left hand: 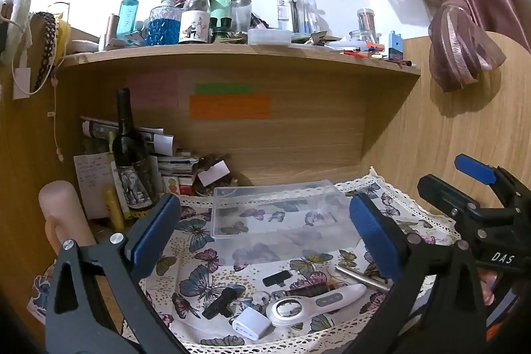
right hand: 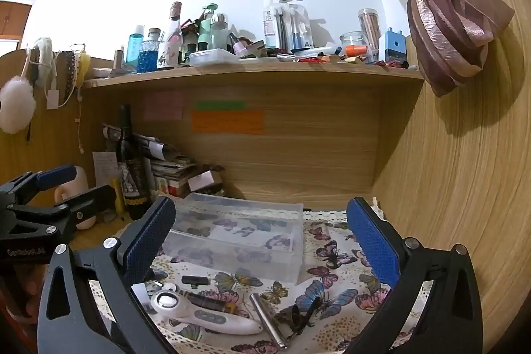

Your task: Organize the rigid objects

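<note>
Left wrist view: the butterfly-print cloth (left hand: pixel 199 238) covers the worktop, the empty clear plastic box (left hand: pixel 282 214) waiting at its back as the likely destination. Nearer lie the white handheld magnifier (left hand: pixel 312 301), steel tube (left hand: pixel 361 278) and white charger plug (left hand: pixel 250 323). Both grippers (left hand: pixel 265 238) (right hand: pixel 262 241) hover, fingers spread, holding nothing.

This is a lived-in home, most likely a bedroom desk nook. A wooden shelf (left hand: pixel 239 50) along the far wall is crowded with toiletry bottles (left hand: pixel 195 12), and sticky notes (left hand: pixel 230 106) cling to the panel beneath. A tied pink curtain (left hand: pixel 461 32) hangs far right, and a butterfly-print cloth (left hand: pixel 195 277) covers the desk.
</note>
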A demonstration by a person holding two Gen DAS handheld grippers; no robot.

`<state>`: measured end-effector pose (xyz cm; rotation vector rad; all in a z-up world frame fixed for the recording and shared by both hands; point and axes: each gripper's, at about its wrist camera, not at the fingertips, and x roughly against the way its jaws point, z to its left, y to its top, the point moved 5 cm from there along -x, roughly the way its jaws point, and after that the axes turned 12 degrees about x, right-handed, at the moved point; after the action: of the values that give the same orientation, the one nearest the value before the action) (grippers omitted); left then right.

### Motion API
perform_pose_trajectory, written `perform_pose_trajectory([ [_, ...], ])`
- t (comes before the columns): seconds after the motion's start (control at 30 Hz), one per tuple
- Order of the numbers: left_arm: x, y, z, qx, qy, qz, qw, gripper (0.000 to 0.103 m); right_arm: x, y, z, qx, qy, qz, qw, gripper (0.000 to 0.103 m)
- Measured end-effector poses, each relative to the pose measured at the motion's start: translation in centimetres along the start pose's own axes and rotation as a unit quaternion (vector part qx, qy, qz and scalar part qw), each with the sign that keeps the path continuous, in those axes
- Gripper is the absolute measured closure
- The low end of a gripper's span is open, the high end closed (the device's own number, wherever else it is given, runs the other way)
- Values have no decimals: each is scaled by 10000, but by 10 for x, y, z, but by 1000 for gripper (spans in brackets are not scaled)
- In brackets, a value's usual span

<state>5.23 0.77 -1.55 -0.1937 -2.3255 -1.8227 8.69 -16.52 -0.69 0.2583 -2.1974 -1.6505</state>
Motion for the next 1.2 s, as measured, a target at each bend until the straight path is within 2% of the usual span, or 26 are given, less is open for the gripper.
perform_pose_trajectory([
  [1.2,-5,-1,-1,43,-77,106,9999,0,-4,-1,4,-92,93,28,9999,0],
])
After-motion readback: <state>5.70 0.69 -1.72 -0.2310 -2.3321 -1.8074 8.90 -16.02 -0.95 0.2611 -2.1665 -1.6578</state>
